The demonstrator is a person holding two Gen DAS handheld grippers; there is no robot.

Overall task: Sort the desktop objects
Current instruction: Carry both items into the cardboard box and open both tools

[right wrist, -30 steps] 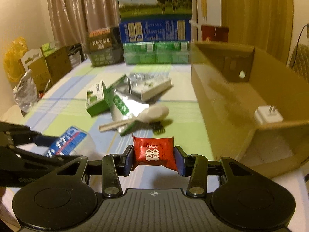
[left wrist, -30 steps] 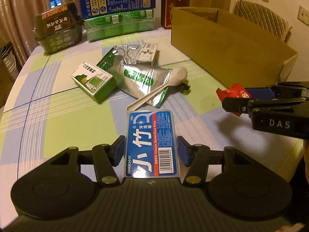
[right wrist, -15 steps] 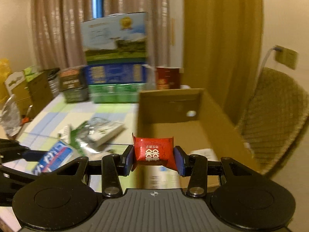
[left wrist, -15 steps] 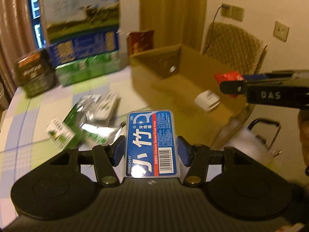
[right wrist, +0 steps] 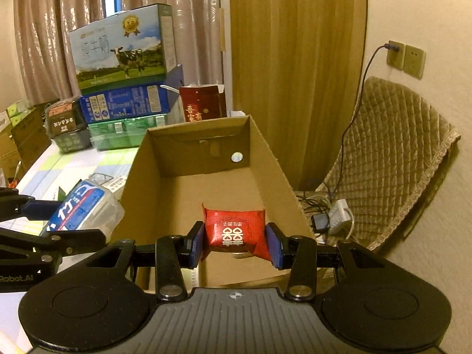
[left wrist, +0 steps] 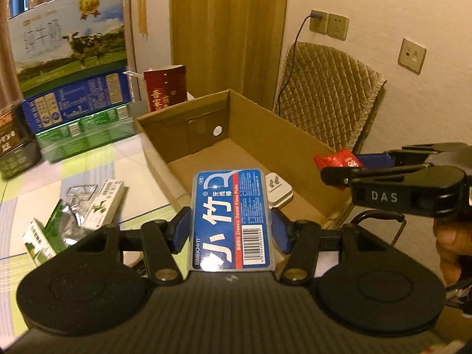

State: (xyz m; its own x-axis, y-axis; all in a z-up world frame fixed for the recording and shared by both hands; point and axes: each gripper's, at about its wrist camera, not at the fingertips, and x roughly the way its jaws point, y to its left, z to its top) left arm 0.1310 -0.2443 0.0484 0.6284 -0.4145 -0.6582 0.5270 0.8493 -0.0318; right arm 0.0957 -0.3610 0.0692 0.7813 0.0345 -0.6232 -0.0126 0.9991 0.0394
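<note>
Hovering at the open cardboard box (right wrist: 274, 159) now, both loads have come up off the table: the blue floss-pick case (left wrist: 231, 218) sits clamped flat between the pads of the left gripper (left wrist: 230, 231), and the red candy packet (right wrist: 234, 231) is pinched across its width in the right gripper (right wrist: 235, 240). A second ago both tools were low over the checked tablecloth (left wrist: 88, 165) with the box well off to the side; now the right one looks straight down into it and the left one is over its near corner, above the white plug adapter (left wrist: 278, 190) already lying on the box floor. That reads as carry done, drop pending. Left behind on the cloth are the green-and-white cartons (left wrist: 104, 203) and a foil pouch (left wrist: 69, 221), so more sorting remains. Next call, I'd say: let go over the bare cardboard.
</note>
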